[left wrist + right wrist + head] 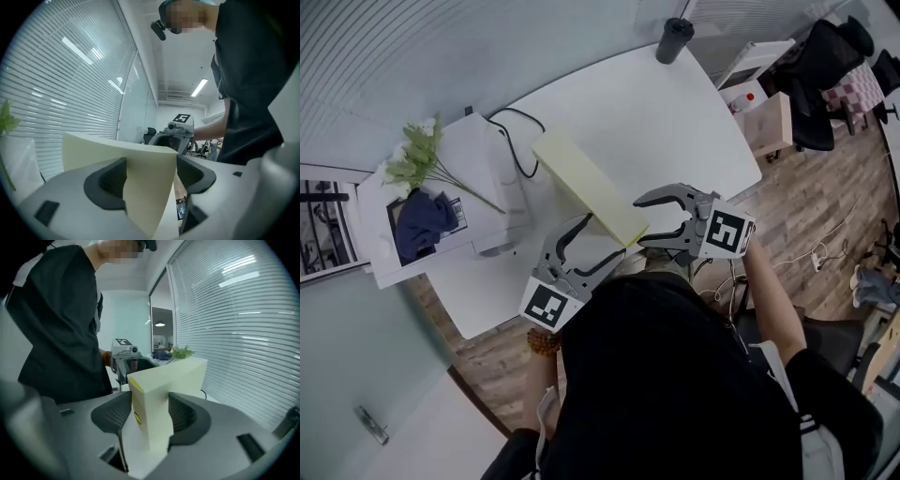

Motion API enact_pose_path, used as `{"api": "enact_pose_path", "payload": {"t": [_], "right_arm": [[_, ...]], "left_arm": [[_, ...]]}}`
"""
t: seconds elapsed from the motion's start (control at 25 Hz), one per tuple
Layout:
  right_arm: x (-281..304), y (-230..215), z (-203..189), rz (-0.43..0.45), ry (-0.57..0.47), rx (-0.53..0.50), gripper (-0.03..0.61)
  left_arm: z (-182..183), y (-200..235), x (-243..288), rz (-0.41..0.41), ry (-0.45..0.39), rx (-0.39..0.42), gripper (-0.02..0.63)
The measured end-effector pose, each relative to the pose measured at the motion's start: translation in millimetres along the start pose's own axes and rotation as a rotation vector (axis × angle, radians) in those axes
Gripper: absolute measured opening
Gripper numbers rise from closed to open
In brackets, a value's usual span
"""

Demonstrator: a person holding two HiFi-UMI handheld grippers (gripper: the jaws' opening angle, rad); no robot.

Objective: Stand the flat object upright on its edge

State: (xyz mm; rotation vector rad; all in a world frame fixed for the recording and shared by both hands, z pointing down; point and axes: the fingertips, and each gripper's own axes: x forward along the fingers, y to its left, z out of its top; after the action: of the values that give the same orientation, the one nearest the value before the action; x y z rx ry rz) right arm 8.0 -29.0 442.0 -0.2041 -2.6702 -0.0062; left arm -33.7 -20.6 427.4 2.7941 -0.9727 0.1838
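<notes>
The box (581,183), a long flat slab of pale yellow with smooth matt faces and sharp corners, stands upright on one long narrow edge on the white worktop (656,122). It runs slantwise from the middle toward the front edge, and its near end is just at that edge, close to the person. The left hand-held gripper (605,236) and the right hand-held gripper (639,222) both reach to this near end from opposite sides. Each has its grey jaws spread wide with the end of the box between them. In both gripper views the dark ribbed pads lie just beside the faces of the box, and I see no firm pinch. In the right gripper view a small yellow round mark shows on the end face. The worktop is smooth, with a rounded far edge, and the part right of the box and behind it is bare up to a dark cup (673,39) at the far corner. To the left of the box there is less room: a black cable (517,141) loops near its far end, and beyond it lie green flowers (417,155) and a dark blue cloth (424,225) on a white case. Past the right edge is a wooden floor (825,206).
</notes>
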Motion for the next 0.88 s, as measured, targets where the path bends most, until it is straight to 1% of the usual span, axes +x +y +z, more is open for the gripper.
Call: {"api": "enact_pose_path", "payload": {"t": [0.08,0.16,0.24,0.36,0.44,0.56,0.64,0.72,0.76,0.84,0.88], "right_arm": [[4,-8,3,-0.053,0.012,-0.025,0.230],[7,-13,4,-0.093,0.031,-0.057,0.230],[10,-16,4,-0.115,0.058,-0.078,0.230],[9,-25,-2,-0.149,0.132,-0.088,0.230],[8,-30,-2,-0.173,0.158,-0.082,0.229],[5,-31,-2,-0.222,0.169,-0.071,0.229],[4,-31,-3,-0.255,0.150,-0.072,0.229],[4,-31,-10,-0.272,0.143,-0.094,0.222],[5,-31,-16,-0.274,0.158,-0.116,0.216],[8,-30,-24,-0.265,0.190,-0.169,0.208],[10,-29,-24,-0.258,0.197,-0.190,0.189]], "left_arm": [[2,9,3,0.035,0.002,0.007,0.331],[3,14,4,0.036,0.007,0.027,0.331],[4,18,6,0.029,0.007,0.027,0.331],[4,24,8,0.027,0.006,0.014,0.331],[5,28,11,0.033,0.006,0.023,0.331],[9,29,13,0.054,-0.007,0.048,0.331],[9,28,10,0.077,-0.007,0.070,0.331],[3,25,7,0.085,0.019,0.086,0.330],[0,24,6,0.084,0.030,0.089,0.331],[-2,23,7,0.086,0.035,0.079,0.330],[-2,24,8,0.091,0.035,0.070,0.330]]}}
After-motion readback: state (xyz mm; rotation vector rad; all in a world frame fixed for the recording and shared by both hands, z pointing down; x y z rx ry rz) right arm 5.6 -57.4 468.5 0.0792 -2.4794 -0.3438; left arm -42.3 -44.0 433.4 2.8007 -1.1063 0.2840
